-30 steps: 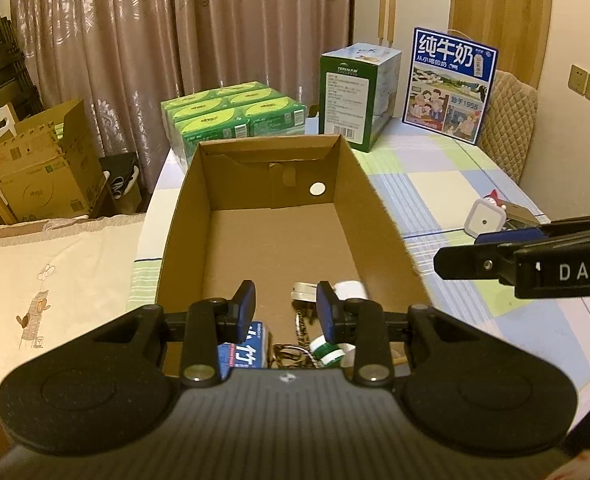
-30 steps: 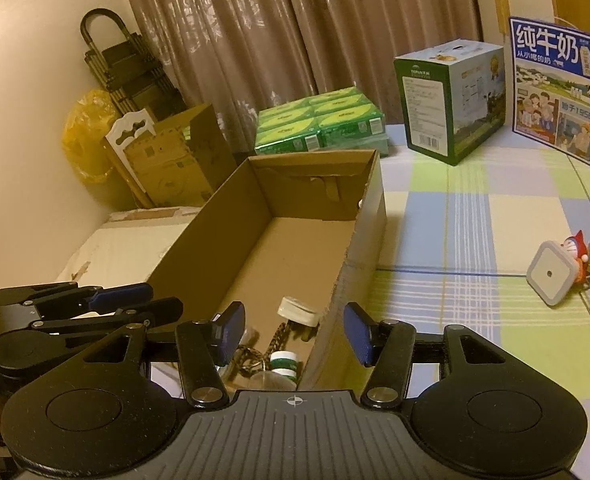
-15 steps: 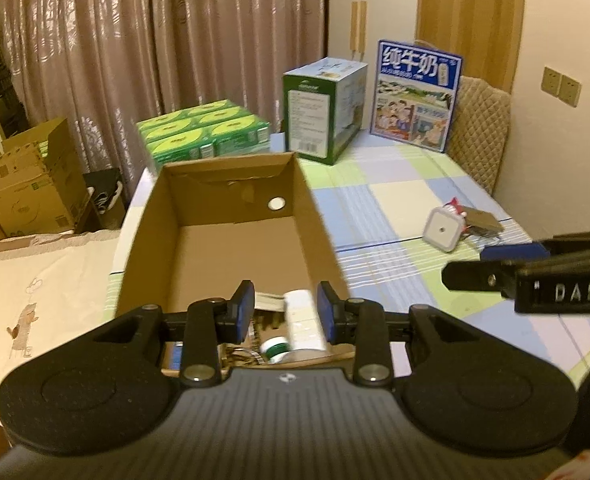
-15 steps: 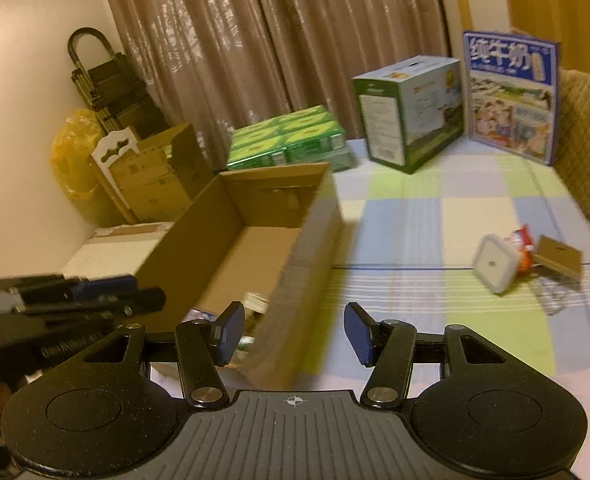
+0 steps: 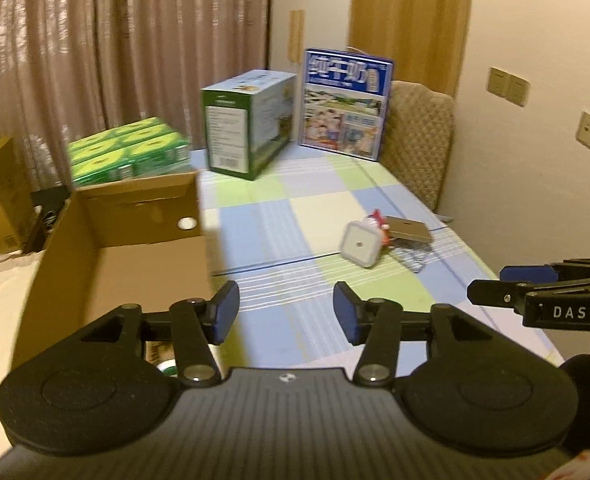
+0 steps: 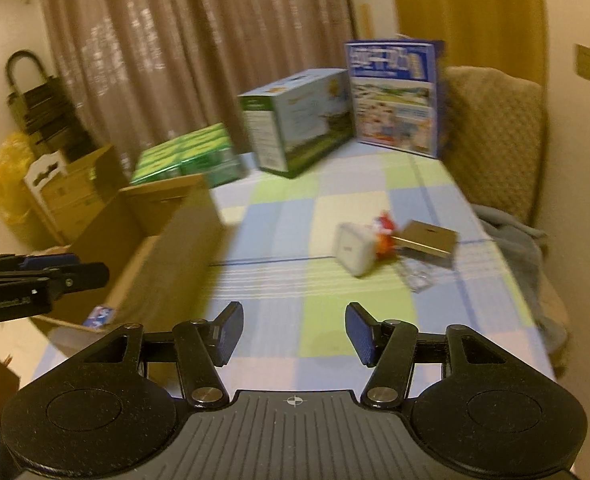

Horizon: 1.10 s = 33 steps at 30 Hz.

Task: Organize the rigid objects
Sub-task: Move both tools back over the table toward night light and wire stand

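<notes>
Both claws are spread and carry nothing: the left gripper [image 5: 285, 312] and the right gripper [image 6: 293, 332] hang over the checked table [image 6: 327, 328]; the white cube [image 6: 353, 250], red figure [image 6: 385, 232] and tan box [image 6: 429, 240] huddle touching near the table's right edge; a grab at the cube could knock its neighbours off that edge. Only the left view looks into the cardboard box [image 5: 107, 236] at the table's left edge; only the right view shows grey cloth [image 6: 523, 236] hanging off the right edge.
</notes>
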Each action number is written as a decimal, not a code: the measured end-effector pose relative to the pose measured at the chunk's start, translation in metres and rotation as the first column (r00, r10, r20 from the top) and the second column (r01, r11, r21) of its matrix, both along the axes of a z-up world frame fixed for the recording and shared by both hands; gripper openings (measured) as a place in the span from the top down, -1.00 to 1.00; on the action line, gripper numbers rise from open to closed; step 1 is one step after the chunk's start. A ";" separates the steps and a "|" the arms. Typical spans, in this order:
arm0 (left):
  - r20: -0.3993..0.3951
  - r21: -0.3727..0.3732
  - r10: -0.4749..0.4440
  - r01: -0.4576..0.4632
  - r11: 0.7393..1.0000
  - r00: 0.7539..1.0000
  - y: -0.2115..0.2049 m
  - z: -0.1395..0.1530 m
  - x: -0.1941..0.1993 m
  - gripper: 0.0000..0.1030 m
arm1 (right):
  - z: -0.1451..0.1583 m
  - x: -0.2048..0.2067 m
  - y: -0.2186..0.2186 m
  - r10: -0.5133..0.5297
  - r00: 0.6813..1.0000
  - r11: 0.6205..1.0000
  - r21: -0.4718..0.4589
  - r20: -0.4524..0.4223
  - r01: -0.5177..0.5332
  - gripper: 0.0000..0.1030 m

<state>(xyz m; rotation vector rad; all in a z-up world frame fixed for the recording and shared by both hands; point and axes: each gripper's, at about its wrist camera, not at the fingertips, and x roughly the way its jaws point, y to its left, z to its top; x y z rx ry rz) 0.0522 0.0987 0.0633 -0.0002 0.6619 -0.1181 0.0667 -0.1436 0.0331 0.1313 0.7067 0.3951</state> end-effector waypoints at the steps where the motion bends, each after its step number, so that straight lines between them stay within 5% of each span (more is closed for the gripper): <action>1: 0.000 0.004 -0.012 0.012 1.000 1.000 -0.007 -0.002 0.003 -0.06 | -0.001 0.001 -0.007 -0.015 1.000 1.000 0.000 -0.002 0.015 -0.05; 12: -0.009 0.041 -0.100 0.101 0.994 0.995 -0.054 -0.019 0.030 -0.48 | -0.008 0.011 -0.066 -0.099 0.995 0.995 0.001 -0.018 0.099 -0.06; 33: -0.069 0.053 -0.158 0.162 0.985 0.985 -0.093 -0.066 0.095 -0.50 | -0.045 0.077 -0.086 -0.047 0.999 0.995 -0.091 -0.028 0.044 -0.07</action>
